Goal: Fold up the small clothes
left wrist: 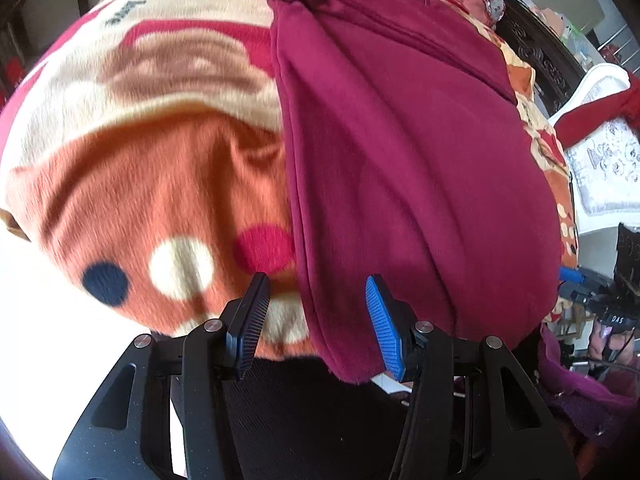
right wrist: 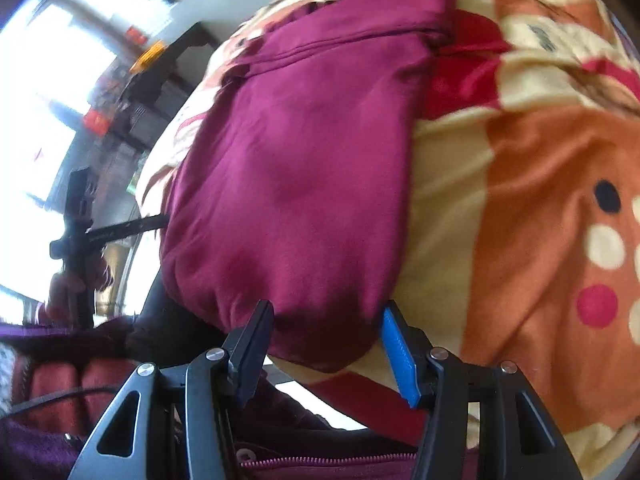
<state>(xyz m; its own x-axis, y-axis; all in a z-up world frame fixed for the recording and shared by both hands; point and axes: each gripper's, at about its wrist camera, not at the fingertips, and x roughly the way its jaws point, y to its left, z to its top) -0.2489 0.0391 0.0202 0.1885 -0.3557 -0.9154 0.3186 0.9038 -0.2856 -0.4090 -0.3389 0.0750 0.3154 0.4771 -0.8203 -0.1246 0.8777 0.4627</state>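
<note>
While the orange, cream and red spotted fleece blanket (left wrist: 152, 184) covers the bed, the folded maroon fabric garment (left wrist: 408, 168) lies flat on it. Left gripper (left wrist: 316, 320) spread wide at the garment's near left corner, gripping nothing. Right gripper (right wrist: 326, 344) likewise spread, fingers straddling its near hem.

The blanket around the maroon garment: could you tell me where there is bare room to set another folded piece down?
On the patterned blanket, the free patch is the orange and cream stretch beside the maroon garment's long seamed edge, reaching to the polka dots. The garment's other side is crowded: only a thin blanket strip before the bed's edge. Both the left gripper and right gripper hover open at its near hem.
</note>
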